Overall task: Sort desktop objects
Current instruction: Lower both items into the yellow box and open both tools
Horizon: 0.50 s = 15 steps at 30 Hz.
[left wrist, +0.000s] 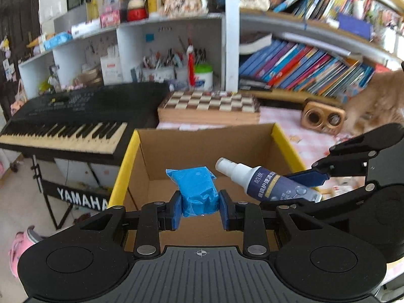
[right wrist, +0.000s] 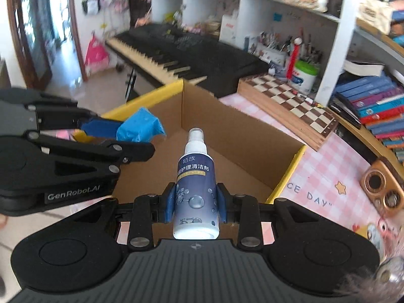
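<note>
Two grippers: both over the open cardboard box, each loaded.
Left gripper: jaws nearly closed, pinching a blue packet at its lower end; blue pads touch both sides of it.
Blue packet: crinkly plastic wrap, sticks up above the fingers, held in the air over the box interior, left part. In the right wrist view it sits at the tip of the left gripper, above the yellow-edged flap.
Right gripper: jaws narrowed onto a spray bottle, gripping the lower body on both sides.
Spray bottle: dark blue label with Chinese text, white nozzle pointing forward, away from the camera; held over the box, right part. In the left wrist view it lies tilted, nozzle toward the packet, close beside it but apart.
Box: brown cardboard, yellow flap edges, what shows of the inside is bare; stands on a pink checked tablecloth.
Behind box: chessboard lying flat, black Yamaha keyboard to the left.
Right of box: small wooden speaker on the cloth, orange cat blurred beside it.
Back: shelves with books and pen cups.
</note>
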Motion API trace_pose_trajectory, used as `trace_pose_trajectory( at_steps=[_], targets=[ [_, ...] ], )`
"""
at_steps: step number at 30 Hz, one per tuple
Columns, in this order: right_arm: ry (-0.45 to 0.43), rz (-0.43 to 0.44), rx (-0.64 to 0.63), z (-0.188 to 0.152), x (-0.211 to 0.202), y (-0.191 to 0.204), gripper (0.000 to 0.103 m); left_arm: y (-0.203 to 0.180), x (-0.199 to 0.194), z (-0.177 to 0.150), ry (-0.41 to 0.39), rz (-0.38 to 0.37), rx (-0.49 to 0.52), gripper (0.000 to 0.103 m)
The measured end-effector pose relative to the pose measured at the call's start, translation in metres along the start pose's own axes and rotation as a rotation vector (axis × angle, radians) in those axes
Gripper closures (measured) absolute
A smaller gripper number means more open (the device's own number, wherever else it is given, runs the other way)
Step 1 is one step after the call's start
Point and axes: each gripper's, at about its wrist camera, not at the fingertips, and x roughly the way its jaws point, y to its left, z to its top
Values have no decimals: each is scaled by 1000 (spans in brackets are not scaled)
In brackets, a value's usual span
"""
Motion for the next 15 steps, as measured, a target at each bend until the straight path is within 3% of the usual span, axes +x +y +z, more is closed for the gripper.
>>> trace_pose_trajectory(
  at_steps=[15],
  targets=[
    [193, 31, -251, -2, 58, -10, 72, 6, 51, 0, 182, 38, 28, 75]
  ],
)
